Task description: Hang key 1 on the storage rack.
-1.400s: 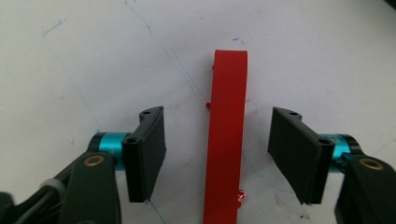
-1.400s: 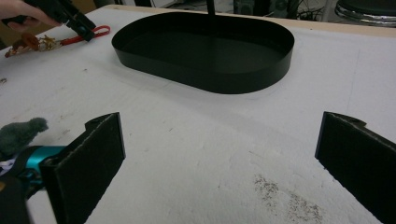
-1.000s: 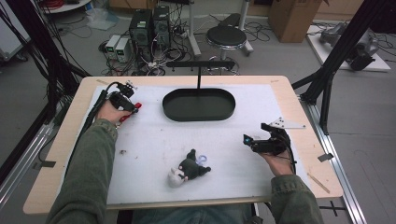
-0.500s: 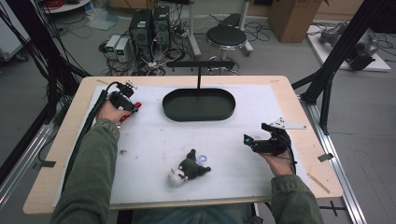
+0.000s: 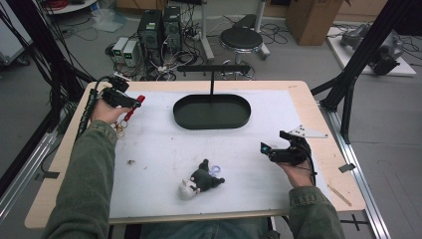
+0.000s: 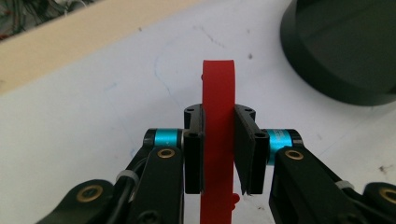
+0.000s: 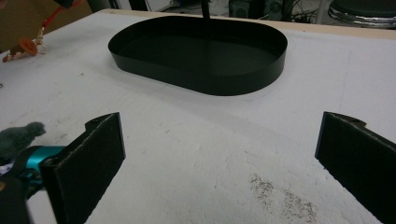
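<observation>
Jaws of left gripper (image 6: 218, 154) clamp a red strap (image 6: 217, 140), lifted off worktop (image 5: 149, 149) w/ its charm dangling, prob. to hang on black tray stand (image 5: 211, 110). Right gripper (image 5: 268, 149) jaws wide apart, idle nr plush toy (image 5: 199, 180).

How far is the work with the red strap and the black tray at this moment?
Done: the left hand-held gripper is shut on the red strap, and its charm hangs below it. In hand: carrying it, left of the black tray. Left: probably placing it in the tray, where I see nothing yet. The plush toy lies untouched; the right hand-held gripper is open.
</observation>
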Action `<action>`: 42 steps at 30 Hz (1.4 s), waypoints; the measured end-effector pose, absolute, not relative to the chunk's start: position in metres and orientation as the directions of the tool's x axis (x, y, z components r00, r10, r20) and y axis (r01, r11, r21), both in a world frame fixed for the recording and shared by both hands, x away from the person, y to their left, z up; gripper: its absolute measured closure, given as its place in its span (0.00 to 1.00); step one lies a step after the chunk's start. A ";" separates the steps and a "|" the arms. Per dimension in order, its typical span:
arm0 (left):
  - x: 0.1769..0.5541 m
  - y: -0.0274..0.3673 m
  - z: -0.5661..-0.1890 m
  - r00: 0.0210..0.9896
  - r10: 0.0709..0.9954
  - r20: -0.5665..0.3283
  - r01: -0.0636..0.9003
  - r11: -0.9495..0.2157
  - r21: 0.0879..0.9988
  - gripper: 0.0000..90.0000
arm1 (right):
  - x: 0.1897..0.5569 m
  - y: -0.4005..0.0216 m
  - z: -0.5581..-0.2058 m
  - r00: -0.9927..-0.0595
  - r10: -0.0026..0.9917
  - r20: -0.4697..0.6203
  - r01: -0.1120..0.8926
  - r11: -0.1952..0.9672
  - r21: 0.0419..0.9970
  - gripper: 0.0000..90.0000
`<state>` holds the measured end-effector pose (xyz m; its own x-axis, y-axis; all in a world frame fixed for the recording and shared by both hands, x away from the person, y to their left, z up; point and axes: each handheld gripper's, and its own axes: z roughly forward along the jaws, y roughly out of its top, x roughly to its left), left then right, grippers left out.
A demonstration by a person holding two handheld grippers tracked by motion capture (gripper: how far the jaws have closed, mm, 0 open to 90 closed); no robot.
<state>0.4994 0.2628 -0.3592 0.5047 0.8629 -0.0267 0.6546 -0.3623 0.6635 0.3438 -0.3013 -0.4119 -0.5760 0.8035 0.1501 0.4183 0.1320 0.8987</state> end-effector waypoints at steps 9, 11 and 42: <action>0.478 0.273 -0.311 0.482 0.875 -0.048 0.598 -0.288 0.748 0.83 | 0.343 -0.302 -0.411 -0.578 0.802 0.151 0.407 0.123 0.905 0.01; 0.473 0.272 -0.295 0.498 0.865 -0.058 0.562 -0.271 0.782 0.83 | 0.342 -0.302 -0.411 -0.578 0.801 0.155 0.410 0.121 0.904 0.01; 0.465 0.194 -0.222 0.678 0.734 -0.044 0.391 -0.310 0.867 0.83 | 0.342 -0.303 -0.410 -0.588 0.793 0.157 0.399 0.116 0.910 0.01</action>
<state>0.4646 0.1940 -0.2221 0.6782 0.7336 -0.0435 0.3910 -0.3101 0.8666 0.3423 -0.3026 -0.4096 -0.5884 0.7932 0.1571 0.3989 0.1157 0.9097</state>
